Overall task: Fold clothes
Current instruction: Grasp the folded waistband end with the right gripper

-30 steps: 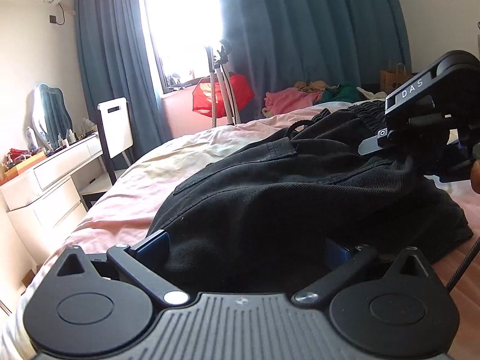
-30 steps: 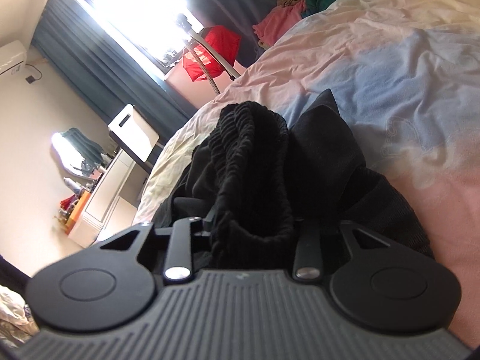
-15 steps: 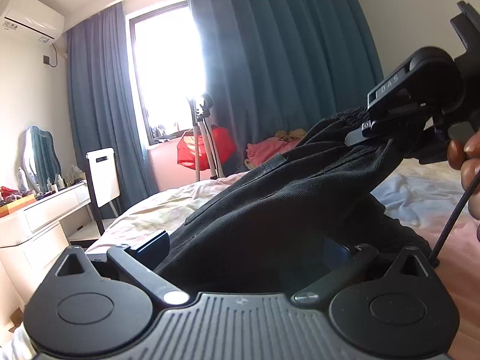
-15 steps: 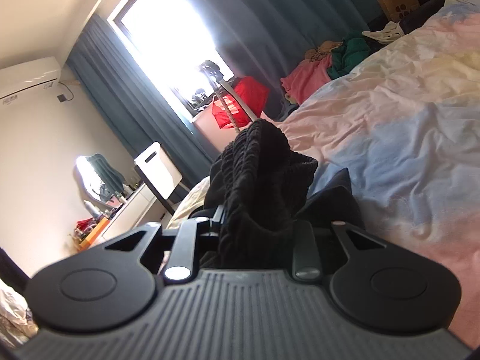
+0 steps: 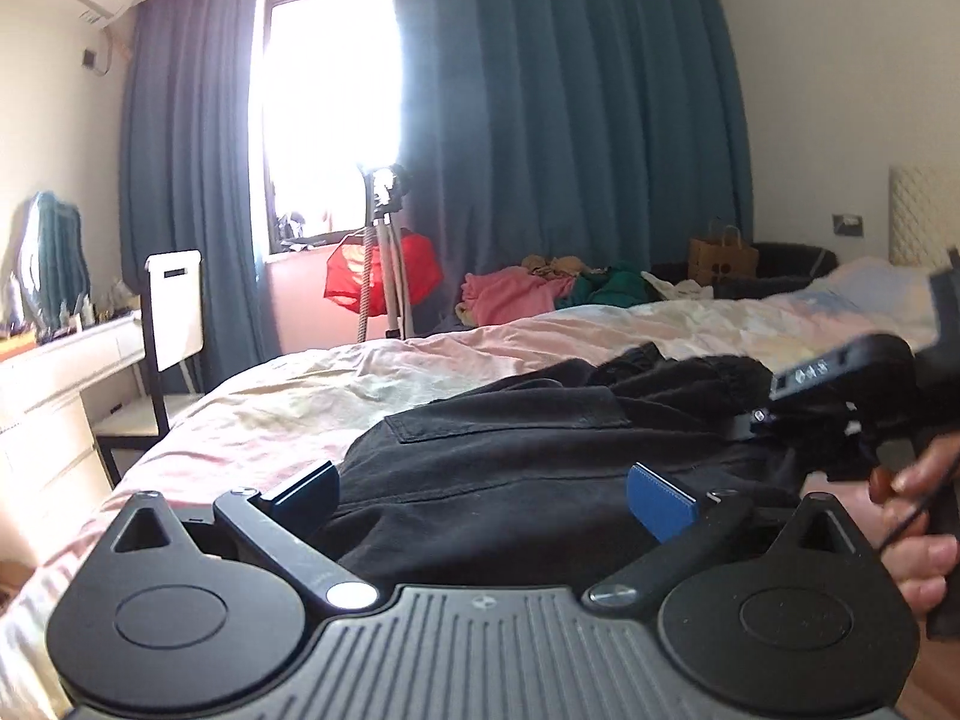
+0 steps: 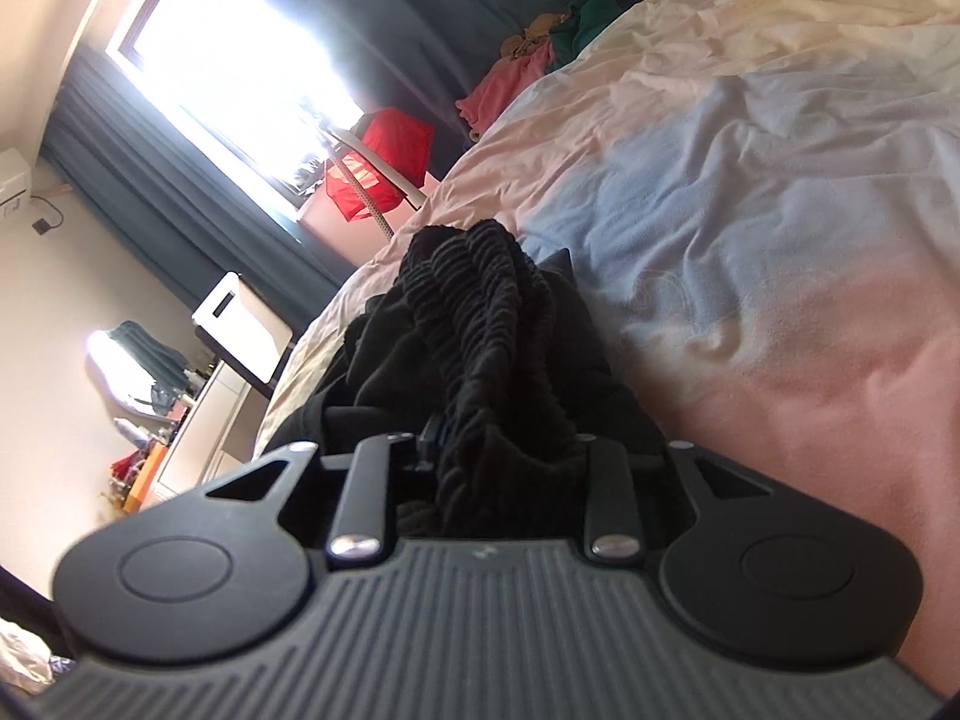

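Black trousers [image 5: 540,450] lie bunched on the bed [image 5: 300,408]. My left gripper [image 5: 486,492] is open; its blue pads [image 5: 660,498] stand wide apart with the black cloth lying loose between them. My right gripper [image 6: 498,450] is shut on the trousers' ribbed elastic waistband [image 6: 480,324], which bunches up just ahead of the fingers, low over the sheet. The right gripper also shows in the left wrist view [image 5: 852,396], at the right, held by a hand.
The bed's pink, blue and cream sheet [image 6: 750,210] spreads to the right. A pile of pink and green clothes [image 5: 540,294] lies at the far side. A tripod with a red cloth [image 5: 384,270], a chair [image 5: 174,312] and a white dresser [image 5: 48,396] stand left.
Both grippers came down from a lifted position and the trousers settled back onto the bed. My left gripper's jaws opened and let go of the cloth. The right gripper kept its hold.
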Tool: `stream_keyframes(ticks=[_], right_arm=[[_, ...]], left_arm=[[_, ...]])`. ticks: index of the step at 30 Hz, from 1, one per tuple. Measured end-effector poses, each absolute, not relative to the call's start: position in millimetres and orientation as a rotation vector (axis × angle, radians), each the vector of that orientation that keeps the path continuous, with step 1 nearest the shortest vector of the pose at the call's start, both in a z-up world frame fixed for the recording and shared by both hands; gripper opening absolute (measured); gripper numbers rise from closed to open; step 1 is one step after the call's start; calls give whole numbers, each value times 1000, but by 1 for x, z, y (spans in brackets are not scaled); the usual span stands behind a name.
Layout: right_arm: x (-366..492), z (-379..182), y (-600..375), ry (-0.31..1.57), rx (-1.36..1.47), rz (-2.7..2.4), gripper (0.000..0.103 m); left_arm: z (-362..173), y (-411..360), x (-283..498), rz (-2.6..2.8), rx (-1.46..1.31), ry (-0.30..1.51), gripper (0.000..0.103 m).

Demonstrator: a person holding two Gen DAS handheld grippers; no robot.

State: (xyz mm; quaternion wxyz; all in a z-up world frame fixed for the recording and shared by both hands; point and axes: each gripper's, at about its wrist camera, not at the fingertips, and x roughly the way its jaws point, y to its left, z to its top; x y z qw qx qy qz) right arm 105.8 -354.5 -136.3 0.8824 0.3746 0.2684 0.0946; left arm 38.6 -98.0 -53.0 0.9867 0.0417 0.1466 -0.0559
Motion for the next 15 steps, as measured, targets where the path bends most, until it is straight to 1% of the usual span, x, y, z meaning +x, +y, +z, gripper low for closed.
stream_keyframes(ticks=[1, 2, 3, 5, 6, 7, 8, 9, 11, 13, 15], right_arm=[[106, -136, -355, 563, 783, 198, 32], [107, -136, -356, 567, 784, 198, 35], [107, -135, -356, 570, 778, 196, 38], [107, -134, -357, 579, 772, 186, 41], [107, -133, -357, 586, 771, 175, 50], [107, -133, -358, 597, 768, 152, 56], [106, -132, -359, 607, 763, 129, 69], [105, -132, -360, 616, 748, 109, 80], [105, -134, -359, 629, 714, 87, 88], [108, -140, -360, 645, 708, 85, 89], [112, -148, -364, 666, 735, 95, 100]], left_arm=[[-48, -87, 46, -95, 26, 306, 103], [-45, -75, 57, -79, -31, 340, 103], [-47, -65, 67, -77, -76, 393, 103], [-50, -47, 87, -86, -156, 505, 101], [-55, -41, 94, -85, -187, 559, 100], [-60, -36, 98, -82, -210, 596, 99], [-65, -32, 102, -80, -232, 631, 99], [-67, -29, 103, -78, -239, 641, 100], [-68, -25, 103, -74, -236, 653, 101], [-68, -25, 103, -71, -214, 655, 101], [-73, -26, 108, -72, -200, 661, 101]])
